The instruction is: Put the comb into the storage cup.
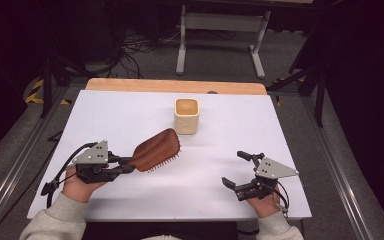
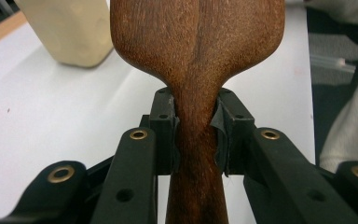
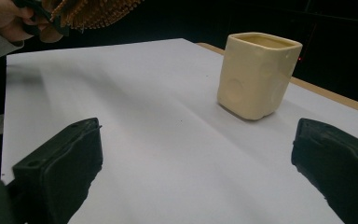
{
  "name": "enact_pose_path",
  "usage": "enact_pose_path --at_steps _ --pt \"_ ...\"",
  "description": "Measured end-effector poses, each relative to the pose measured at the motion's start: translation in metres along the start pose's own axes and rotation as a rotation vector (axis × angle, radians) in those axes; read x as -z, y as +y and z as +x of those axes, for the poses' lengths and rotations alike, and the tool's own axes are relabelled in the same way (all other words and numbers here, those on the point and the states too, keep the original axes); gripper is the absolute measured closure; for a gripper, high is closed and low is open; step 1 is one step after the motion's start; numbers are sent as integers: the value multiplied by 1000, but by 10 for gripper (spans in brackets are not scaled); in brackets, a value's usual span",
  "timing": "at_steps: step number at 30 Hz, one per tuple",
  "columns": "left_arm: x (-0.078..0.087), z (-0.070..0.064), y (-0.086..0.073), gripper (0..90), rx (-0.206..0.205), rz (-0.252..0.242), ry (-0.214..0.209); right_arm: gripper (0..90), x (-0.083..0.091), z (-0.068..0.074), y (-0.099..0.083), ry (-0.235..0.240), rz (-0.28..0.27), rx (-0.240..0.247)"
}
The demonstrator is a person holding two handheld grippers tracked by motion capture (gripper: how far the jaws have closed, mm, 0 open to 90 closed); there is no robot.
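No writing or label can be read on anything here. The left gripper (image 1: 128, 165) is clamped on the narrow neck of a brown, grained wooden paddle hairbrush (image 1: 156, 149), holding it above the white table (image 1: 130, 115) with its bristles facing down. Beyond the brush stands a cream, glossy, square-sided ceramic cup (image 1: 187, 115) with rounded corners. The right gripper (image 1: 237, 169) hovers with its jaws spread wide, holding nothing.
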State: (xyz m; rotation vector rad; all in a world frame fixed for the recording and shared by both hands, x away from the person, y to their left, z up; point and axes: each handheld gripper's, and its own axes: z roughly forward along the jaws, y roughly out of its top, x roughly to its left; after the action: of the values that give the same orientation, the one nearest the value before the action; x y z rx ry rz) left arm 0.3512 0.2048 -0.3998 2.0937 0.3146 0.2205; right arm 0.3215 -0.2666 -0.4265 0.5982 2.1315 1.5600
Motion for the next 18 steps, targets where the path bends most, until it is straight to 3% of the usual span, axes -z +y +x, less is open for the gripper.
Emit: enact_pose_path --at_steps 6,9,15,18 --pt "-3 -5 2 724 -2 -68 7 24 -2 2 0 0 9 13" --pt "-4 -8 1 724 -3 -129 21 25 -3 3 1 2 10 15" --pt "-12 -11 -5 724 13 -179 59 24 -9 6 4 14 18 18" --pt "-16 -12 -7 724 5 -176 83 24 -12 6 8 21 13 19"
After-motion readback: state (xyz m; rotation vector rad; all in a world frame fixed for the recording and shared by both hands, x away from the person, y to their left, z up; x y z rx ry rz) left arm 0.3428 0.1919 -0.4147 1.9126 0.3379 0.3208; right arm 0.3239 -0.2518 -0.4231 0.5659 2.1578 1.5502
